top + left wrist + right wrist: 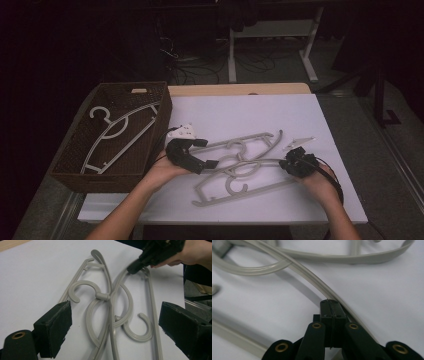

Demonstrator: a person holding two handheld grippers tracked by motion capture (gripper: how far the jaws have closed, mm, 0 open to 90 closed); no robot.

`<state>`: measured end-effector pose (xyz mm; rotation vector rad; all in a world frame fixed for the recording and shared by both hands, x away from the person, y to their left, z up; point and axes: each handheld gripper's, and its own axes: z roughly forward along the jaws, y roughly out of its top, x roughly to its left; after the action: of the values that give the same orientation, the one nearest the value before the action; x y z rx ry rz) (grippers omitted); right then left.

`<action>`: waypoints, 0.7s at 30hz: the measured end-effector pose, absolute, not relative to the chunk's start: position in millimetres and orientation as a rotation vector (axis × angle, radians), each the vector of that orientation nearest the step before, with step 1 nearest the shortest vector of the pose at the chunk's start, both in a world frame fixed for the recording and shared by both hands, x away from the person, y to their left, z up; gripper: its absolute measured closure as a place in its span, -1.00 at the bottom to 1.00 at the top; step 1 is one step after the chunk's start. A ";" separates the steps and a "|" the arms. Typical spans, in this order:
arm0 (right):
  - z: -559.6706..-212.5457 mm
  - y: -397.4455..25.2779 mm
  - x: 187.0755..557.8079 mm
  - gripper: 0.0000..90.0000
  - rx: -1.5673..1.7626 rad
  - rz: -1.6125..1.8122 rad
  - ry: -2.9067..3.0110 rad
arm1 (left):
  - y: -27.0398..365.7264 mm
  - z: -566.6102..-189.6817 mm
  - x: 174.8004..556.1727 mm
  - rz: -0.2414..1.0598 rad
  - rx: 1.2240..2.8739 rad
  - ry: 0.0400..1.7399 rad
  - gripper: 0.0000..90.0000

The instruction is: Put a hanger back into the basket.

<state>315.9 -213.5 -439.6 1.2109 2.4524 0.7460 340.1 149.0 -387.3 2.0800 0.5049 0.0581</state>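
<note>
Jaws spread wide apart on the left gripper (pixel 206 153), nothing between them, just hovering over the tangle. Held from below by the left hand (pixel 162 172), near the middle of the white counter (pixel 250 107).

Over on the right gripper (pixel 286 163): jaws pressed flat together. From the right gripper view (pixel 331 315), only a thin seam between the pads and nothing visibly caught in it, with a curved grey arm running right alongside the tips. From the left gripper view (pixel 119 331), same story: right gripper tip down against the far end of one hanger's shoulder. Touching it for sure, but can't tell if actually pinching it. Right hand (pixel 320 182) wrapped around the back of that gripper.

As for the goods: two grey plastic hangers lying flat on the counter between the two grippers, overlapped and hooked into each other. Far hanger (pixel 250 140) with its hook curled toward the left gripper, near hanger (pixel 260 189) with its hook (pixel 236 186) pointing back toward the person's side. Crossed at the necks, looks properly tangled.

Also a third hanger (pixel 117 132), same grey, lying inside the brown wicker basket (pixel 75 175) at the left edge of the counter, well apart from the other two.
</note>
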 end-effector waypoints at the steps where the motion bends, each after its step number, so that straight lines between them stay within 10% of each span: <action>1: -439.5 -214.5 319.3 0.98 1.218 0.739 2.442 | 148.8 -387.6 340.1 0.056 2.081 0.504 -0.74; 21: -426.1 -215.2 281.0 0.98 1.188 0.947 2.448 | 146.2 -394.9 337.9 0.044 2.100 0.506 -0.74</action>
<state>281.0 -215.2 -426.1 1.1885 2.4480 0.9467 337.9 146.2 -394.9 2.1003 0.5058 0.0435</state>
